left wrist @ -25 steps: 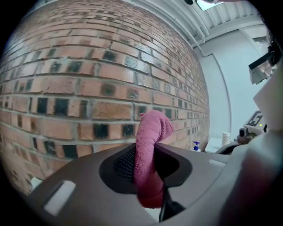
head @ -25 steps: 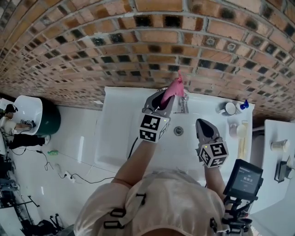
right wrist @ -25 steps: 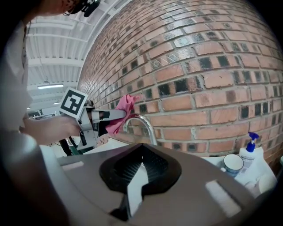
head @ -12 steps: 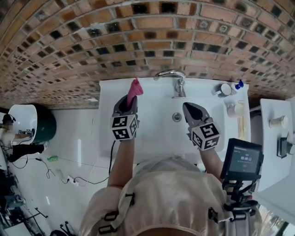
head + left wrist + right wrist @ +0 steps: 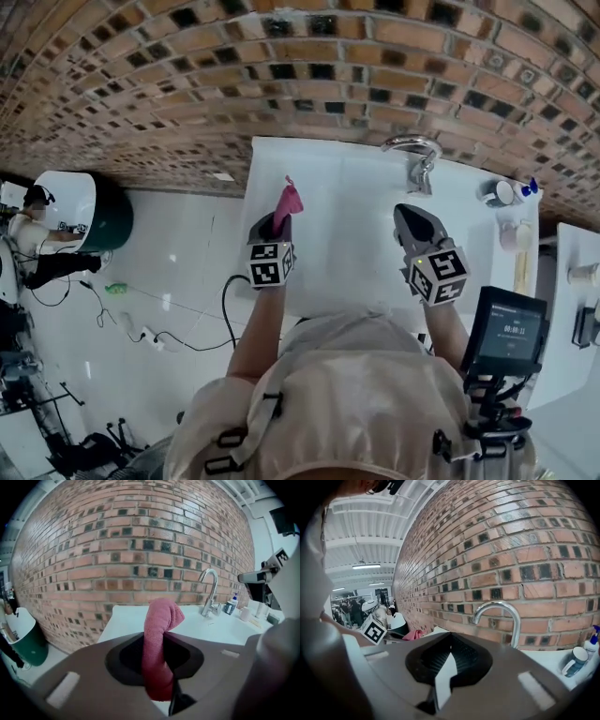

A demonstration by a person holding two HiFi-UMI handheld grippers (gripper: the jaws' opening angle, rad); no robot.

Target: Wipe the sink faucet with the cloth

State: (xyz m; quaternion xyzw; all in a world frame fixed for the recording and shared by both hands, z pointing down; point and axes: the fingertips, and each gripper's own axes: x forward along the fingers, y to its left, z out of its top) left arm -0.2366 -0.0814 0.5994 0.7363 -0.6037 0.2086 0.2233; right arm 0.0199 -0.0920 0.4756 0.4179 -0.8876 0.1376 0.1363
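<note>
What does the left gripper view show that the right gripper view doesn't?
Only the left gripper view: the left gripper pinching the rolled pink terry cloth in its jaws. Only the right gripper view: the right gripper close up, jaws together and empty, and a ceiling strip light. Both: the curved chrome faucet, red brick wall and white sink counter.

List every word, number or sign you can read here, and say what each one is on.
Nothing can be read outright.
Screen: a row of pale digits, too small to read.
Left marker cube: black-and-white square code, no words.
Right marker cube: black-and-white square code, no words.
Pump bottle: label too small to read.
</note>
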